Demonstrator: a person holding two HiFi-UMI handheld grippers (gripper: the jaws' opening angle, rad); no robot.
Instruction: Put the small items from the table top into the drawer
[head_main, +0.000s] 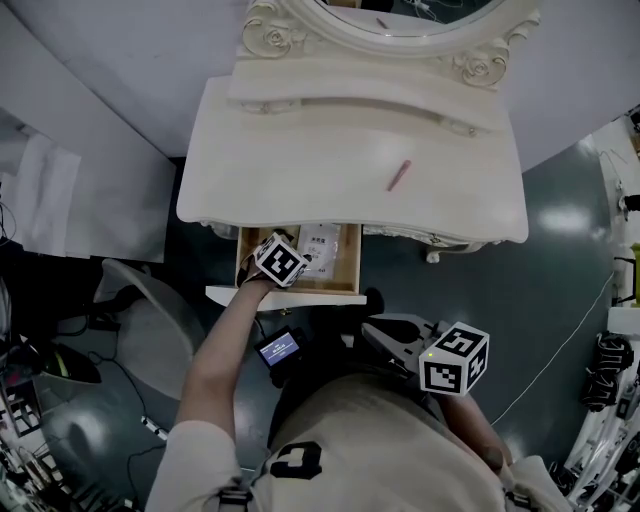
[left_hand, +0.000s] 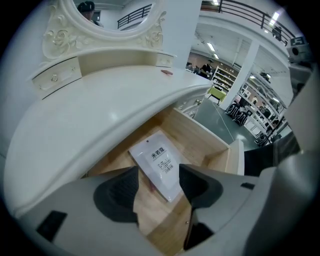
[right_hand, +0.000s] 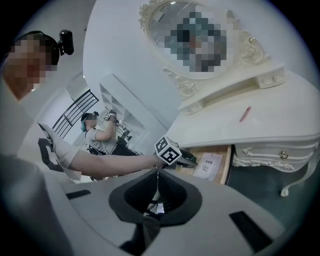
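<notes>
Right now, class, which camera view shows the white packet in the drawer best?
The left gripper view: the white packet lies large, label visible. The head view partly hides it behind the left gripper; the right gripper view shows it small.

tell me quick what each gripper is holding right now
Left gripper: open, holding nothing, above the packet in the drawer.
Right gripper: shut, holding nothing.

I work in a big open hall, more a recording lab than a home. The dressing table (head_main: 300, 150) and mirror (head_main: 400, 12) stand on a bare grey floor (head_main: 560, 230). A railed gallery (left_hand: 240, 7) and shelves (left_hand: 225, 76) run behind, and 1 other person (right_hand: 97, 135) lifts a marker cube nearby.
</notes>
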